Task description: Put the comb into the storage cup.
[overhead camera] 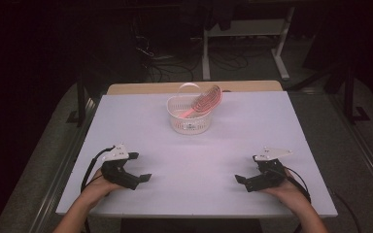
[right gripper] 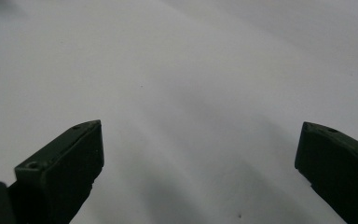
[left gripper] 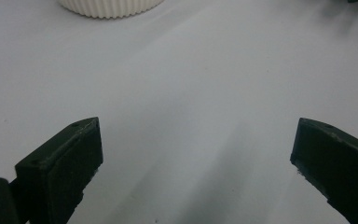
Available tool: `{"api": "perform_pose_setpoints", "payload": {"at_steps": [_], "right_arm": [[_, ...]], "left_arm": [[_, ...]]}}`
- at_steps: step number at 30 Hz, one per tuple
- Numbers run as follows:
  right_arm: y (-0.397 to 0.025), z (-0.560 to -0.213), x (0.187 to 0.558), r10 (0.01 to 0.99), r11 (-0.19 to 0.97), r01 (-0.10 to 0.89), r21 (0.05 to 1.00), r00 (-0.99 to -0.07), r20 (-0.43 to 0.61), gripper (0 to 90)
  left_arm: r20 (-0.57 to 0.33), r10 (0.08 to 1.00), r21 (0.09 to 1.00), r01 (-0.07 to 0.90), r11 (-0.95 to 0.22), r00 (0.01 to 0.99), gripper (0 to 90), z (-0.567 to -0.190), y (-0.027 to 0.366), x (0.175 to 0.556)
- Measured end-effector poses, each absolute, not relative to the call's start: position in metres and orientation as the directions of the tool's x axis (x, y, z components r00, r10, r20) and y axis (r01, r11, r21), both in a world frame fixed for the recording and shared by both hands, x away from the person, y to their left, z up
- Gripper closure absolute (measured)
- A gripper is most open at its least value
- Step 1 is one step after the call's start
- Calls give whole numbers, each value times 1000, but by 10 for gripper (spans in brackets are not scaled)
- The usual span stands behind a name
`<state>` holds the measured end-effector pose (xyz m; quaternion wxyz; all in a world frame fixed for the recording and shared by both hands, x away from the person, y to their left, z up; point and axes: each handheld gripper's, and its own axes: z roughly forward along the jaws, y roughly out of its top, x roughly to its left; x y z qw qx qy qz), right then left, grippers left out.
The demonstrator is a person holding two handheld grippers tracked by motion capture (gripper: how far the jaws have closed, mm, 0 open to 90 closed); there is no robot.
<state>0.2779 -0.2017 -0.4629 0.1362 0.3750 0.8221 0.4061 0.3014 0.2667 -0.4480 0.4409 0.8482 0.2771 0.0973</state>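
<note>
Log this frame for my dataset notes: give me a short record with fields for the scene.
surface: white table
basket: white basket, far centre, handle up
contents: pink ribbed item leaning out over the rim
left gripper: open, empty, near edge
right gripper: open, empty, near edge
contact: neither touches the basket

White table [overhead camera: 189,160], wooden board [overhead camera: 145,88] behind its far edge, cables [overhead camera: 167,65] on the dark floor beyond.

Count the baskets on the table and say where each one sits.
1. A white basket stands at the far middle of the table, with a pink ribbed item leaning out of it.
</note>
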Motion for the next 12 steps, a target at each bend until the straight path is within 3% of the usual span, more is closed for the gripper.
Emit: {"api": "perform_pose_setpoints", "payload": {"at_steps": [12], "right_arm": [[-202, -461, 278, 726, 391, 497, 774, -684, 72, 9]], "left_arm": [[-78, 552, 799, 383, -462, 830, 20, -449, 266, 301]]}}
